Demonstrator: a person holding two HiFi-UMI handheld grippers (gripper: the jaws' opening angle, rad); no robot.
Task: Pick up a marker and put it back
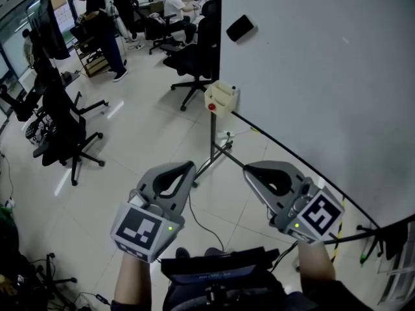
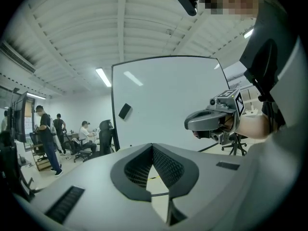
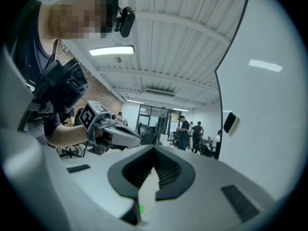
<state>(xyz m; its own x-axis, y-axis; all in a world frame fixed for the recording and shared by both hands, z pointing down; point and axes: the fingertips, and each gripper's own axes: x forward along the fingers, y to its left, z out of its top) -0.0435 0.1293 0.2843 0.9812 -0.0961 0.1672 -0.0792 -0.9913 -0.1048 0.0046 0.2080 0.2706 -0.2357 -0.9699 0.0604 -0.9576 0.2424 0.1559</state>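
While both are held before the whiteboard (image 1: 324, 76), the left claw (image 1: 190, 166) and right claw (image 1: 248, 169) are seen pressed together, with nothing pinched.

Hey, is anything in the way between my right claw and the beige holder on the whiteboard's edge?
Nothing visible does. Only open air separates the right claw from the beige holder; that claw is shut and empty.

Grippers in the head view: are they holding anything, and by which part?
Nothing is held: the left gripper and the right gripper are both shut and empty.
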